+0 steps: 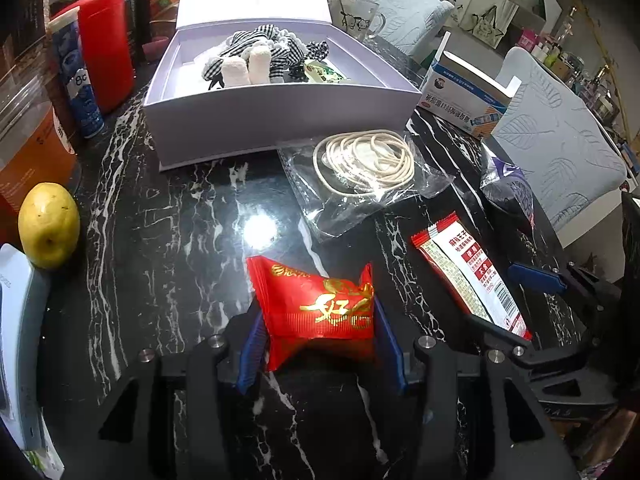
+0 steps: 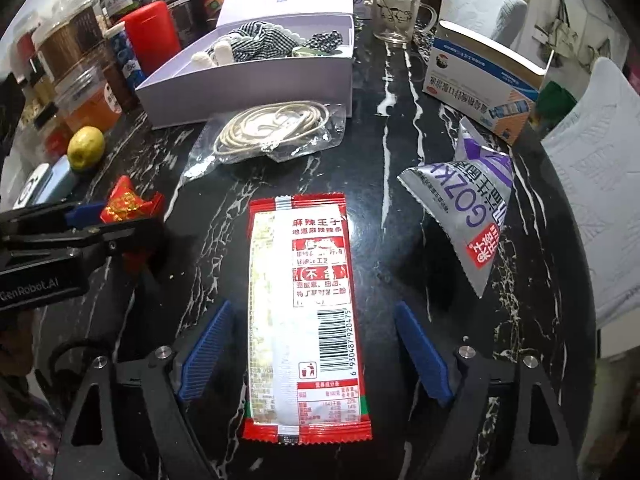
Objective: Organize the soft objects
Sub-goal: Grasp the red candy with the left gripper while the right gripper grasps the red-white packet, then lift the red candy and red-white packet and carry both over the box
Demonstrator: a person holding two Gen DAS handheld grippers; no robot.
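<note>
My left gripper [image 1: 318, 320] is shut on a red snack packet [image 1: 316, 304], pinched between both blue pads just above the black marble table [image 1: 160, 240]. My right gripper [image 2: 314, 308] stands open over a long red-and-white snack packet [image 2: 304, 312] that lies flat between the fingers [image 2: 208, 348], with a gap on each side. A white open box [image 1: 256, 108] at the back holds checkered fabric pieces [image 1: 260, 48] and white soft rolls. In front of it lies a clear bag of beige elastic bands [image 1: 364, 160]. A purple-silver pouch [image 2: 476, 208] rests at the right.
A yellow fruit [image 1: 48, 224], a blue tube [image 1: 78, 80], a red container [image 1: 106, 44] and jars line the left side. A medicine carton [image 1: 468, 100] and a glass mug [image 1: 360, 20] stand at the back right. Padded chairs [image 1: 560, 148] border the table's right edge.
</note>
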